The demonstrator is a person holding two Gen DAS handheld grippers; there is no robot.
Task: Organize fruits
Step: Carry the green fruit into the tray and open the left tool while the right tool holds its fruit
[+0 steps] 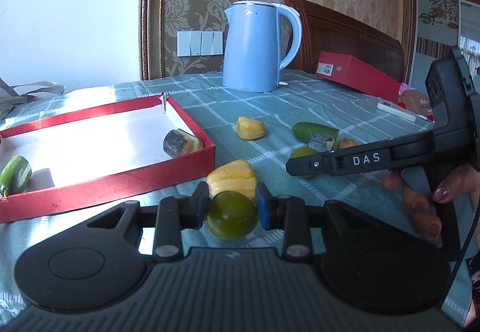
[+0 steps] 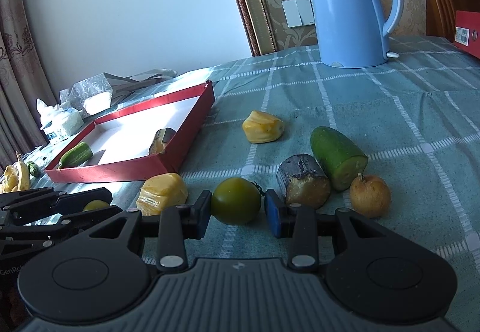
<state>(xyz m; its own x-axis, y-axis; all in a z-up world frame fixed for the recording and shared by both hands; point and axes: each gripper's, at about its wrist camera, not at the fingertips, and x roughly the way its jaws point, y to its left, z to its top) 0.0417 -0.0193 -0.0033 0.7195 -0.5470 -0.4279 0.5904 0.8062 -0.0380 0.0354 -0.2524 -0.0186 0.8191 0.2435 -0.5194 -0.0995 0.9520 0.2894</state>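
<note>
"Green tomato [image 1: 232, 214], right under my nose, pinched between the pads of my left gripper [image 1: 232, 207]. Both pads press on its sides."

"And your other hand?"

"My right gripper [image 2: 237, 210] has a second green tomato [image 2: 235, 200] between its jaws. One pad touches it; whether the blue one does, I can't tell."

"Where does the fruit go?"

"I'd judge the red box [image 1: 120, 179], off to my left. A cucumber piece [image 1: 15, 175] and a dark stub [image 1: 180, 142] already lie inside. Still out on the checked cloth [image 1: 300, 98]: two yellow jackfruit pieces [image 1: 232, 179], a bigger cucumber half [image 2: 337, 156], another dark stub [image 2: 303, 180] and a small yellowish fruit [image 2: 370, 195]."

"What worries you?"

"Round, smooth skin. Held near its middle, the tomato could roll out if I tilt on the lift. A jackfruit piece sits just behind it, so a low carry would shove that. And the box wall stands in the way; clip it and the box slides."
</note>
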